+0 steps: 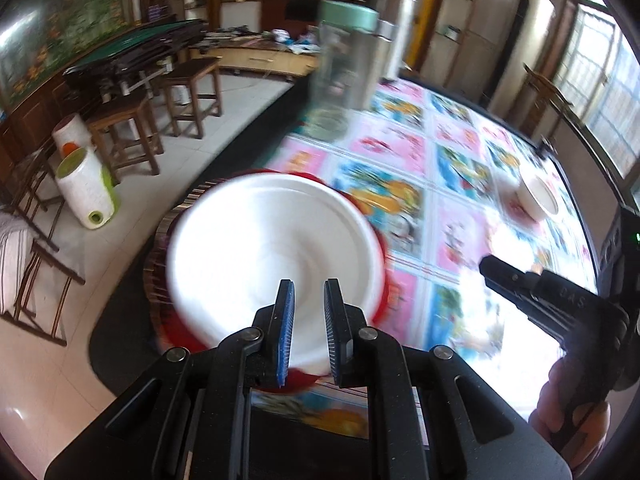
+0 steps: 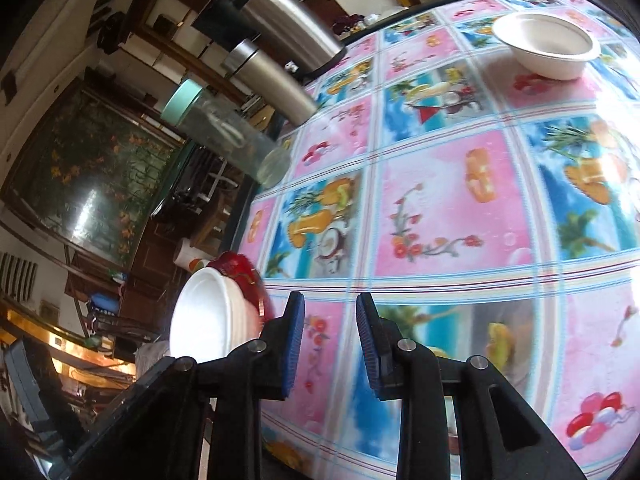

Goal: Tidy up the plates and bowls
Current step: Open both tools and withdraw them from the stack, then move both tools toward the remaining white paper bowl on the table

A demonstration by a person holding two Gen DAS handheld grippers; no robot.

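Observation:
A white bowl (image 1: pixel 276 256), blurred by motion, rests in a red dish (image 1: pixel 382 300) at the table's left edge. My left gripper (image 1: pixel 309 320) hovers over the bowl's near rim, its blue pads a little apart and gripping nothing that I can see. In the right wrist view the white bowl (image 2: pixel 208 320) looks like a small stack on the red dish (image 2: pixel 240 268). A second white bowl (image 1: pixel 538 196) (image 2: pixel 546 46) sits alone at the far right of the table. My right gripper (image 2: pixel 330 316) is open over the tablecloth, holding nothing; it also shows as the right gripper (image 1: pixel 492 268) held by a hand (image 1: pixel 568 420).
A clear jar with a mint lid (image 1: pixel 344 68) (image 2: pixel 228 136) and two steel flasks (image 2: pixel 284 20) (image 2: pixel 272 80) stand at the table's far left edge. The colourful patterned tablecloth (image 2: pixel 440 200) covers the table. Wooden stools (image 1: pixel 188 92) stand on the floor to the left.

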